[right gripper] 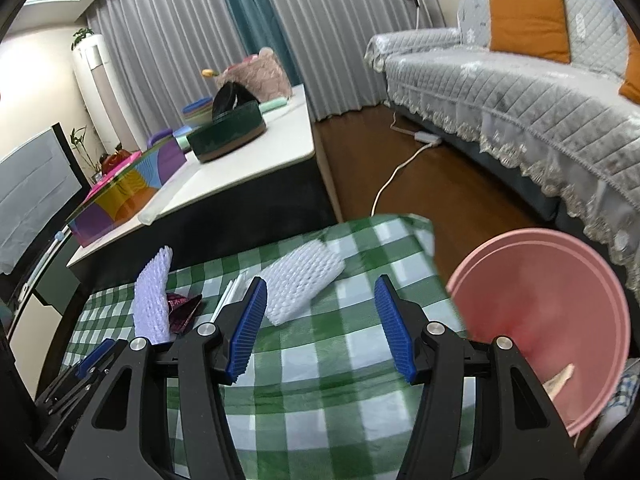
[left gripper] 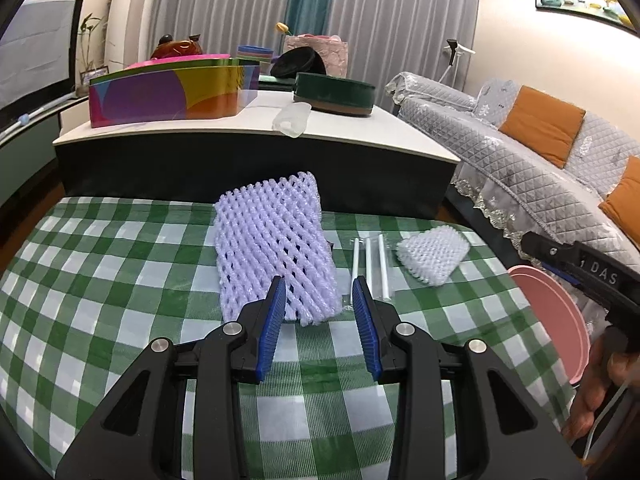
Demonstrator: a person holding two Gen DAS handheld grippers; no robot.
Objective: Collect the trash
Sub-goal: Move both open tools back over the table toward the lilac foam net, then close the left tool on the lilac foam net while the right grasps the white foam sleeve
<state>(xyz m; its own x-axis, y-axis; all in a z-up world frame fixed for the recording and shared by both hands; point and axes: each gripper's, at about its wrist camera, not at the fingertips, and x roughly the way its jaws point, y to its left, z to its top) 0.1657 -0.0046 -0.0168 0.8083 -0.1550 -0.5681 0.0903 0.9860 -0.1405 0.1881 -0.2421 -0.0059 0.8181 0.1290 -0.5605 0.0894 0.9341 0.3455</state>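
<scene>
A lilac foam net sleeve (left gripper: 274, 246) lies on the green checked cloth (left gripper: 120, 280); its near end sits between the open fingers of my left gripper (left gripper: 320, 300). A smaller white foam net (left gripper: 434, 254) and white straws in clear wrap (left gripper: 372, 266) lie to its right. In the right wrist view my right gripper (right gripper: 320, 300) is open and empty, with the white foam net (right gripper: 300, 284) just beyond its left finger. The lilac sleeve (right gripper: 152, 300) and a dark red foil wrapper (right gripper: 184, 310) lie to the left. A pink bin (right gripper: 548, 320) stands at the right.
The pink bin (left gripper: 556, 320) stands off the cloth's right edge. A white-topped coffee table (left gripper: 360, 124) behind carries a colourful box (left gripper: 168, 94), a green round tin (left gripper: 334, 92) and a clear cup (left gripper: 292, 118). A grey sofa (right gripper: 520, 92) is at right.
</scene>
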